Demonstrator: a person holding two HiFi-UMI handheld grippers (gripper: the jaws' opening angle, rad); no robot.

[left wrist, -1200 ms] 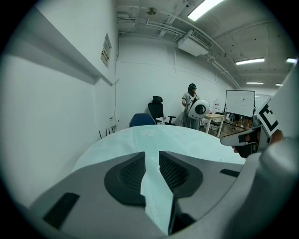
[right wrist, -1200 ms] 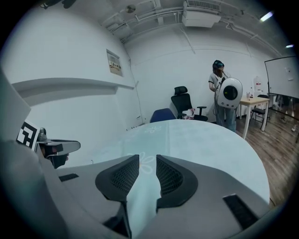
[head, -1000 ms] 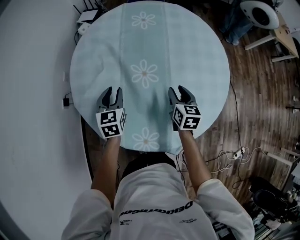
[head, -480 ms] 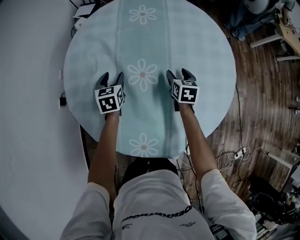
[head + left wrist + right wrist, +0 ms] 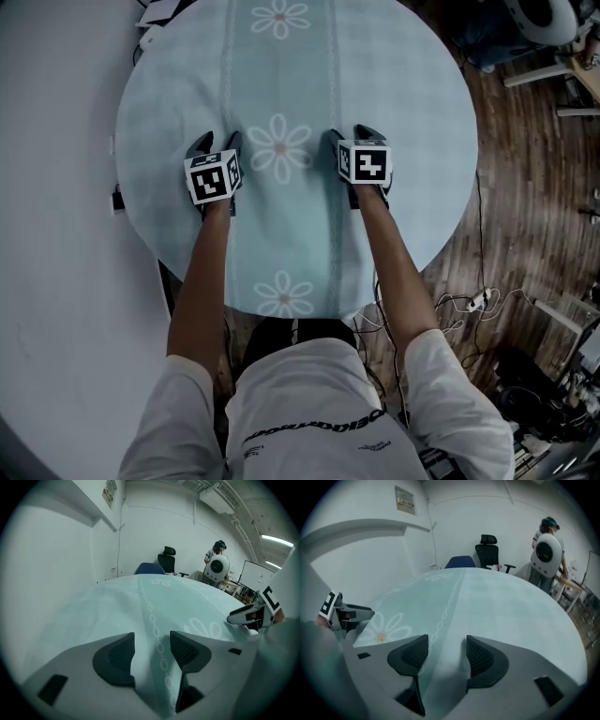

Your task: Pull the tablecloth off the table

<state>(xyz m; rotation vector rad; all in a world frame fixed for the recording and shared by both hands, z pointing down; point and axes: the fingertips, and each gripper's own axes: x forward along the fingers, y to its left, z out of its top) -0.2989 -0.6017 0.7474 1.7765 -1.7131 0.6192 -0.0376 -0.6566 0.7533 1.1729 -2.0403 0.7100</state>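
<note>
We held the left gripper (image 5: 217, 142) and the right gripper (image 5: 352, 136) low over the middle of the pale-green tablecloth (image 5: 403, 103), one on either side of its central daisy print (image 5: 279, 147). The cloth lay spread across the whole round surface, its near hem drooping over the edge toward our body. Both pairs of jaws stood wide, pads off the fabric, each straddling a printed chain stripe (image 5: 149, 609) that ran straight away from us. The cloth thus lay directly beneath the jaws, not ahead of them. We judged the next move to be pinching up a fold in each gripper, then drawing back toward ourselves. Neither gripper was nearer.
</note>
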